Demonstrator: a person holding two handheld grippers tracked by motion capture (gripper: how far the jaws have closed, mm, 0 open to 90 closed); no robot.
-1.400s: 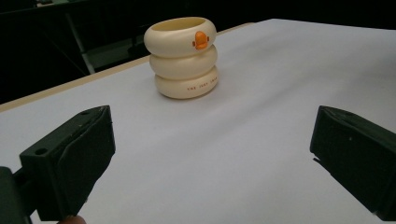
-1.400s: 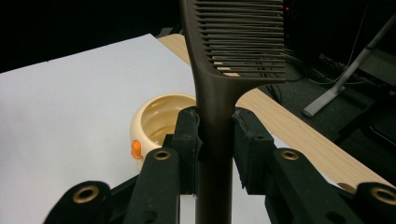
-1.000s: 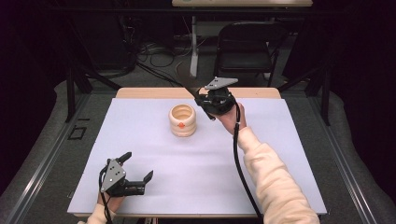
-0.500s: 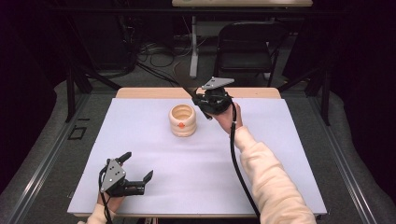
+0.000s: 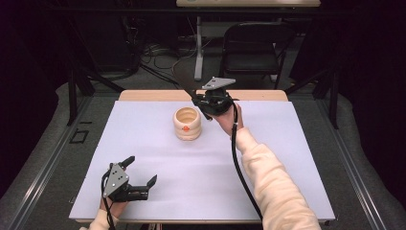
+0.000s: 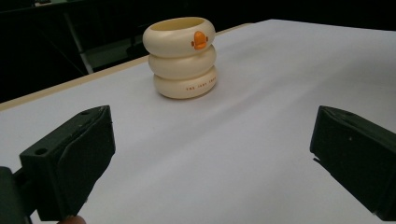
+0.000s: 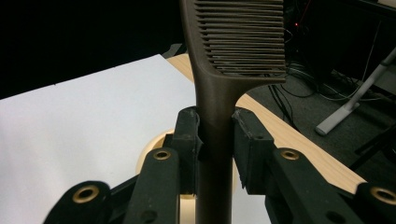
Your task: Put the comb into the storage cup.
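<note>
Left tongs (image 5: 140,177) near edge, about 7 o'clock on white tabletop (image 5: 287,158), jaws wide, nothing between. Cream ringed cup (image 5: 186,123), orange duck-bill mark, centre toward 12 o'clock. Right tongs (image 5: 203,106) at cup's 2 o'clock, clamped on brown comb (image 7: 219,116) handle, teeth end up. Step judged: drop comb into cup. Advice: centre handle over mouth, keep near upright, lower before release. Small orange lettering on cup's bottom ring, unreadable.
</note>
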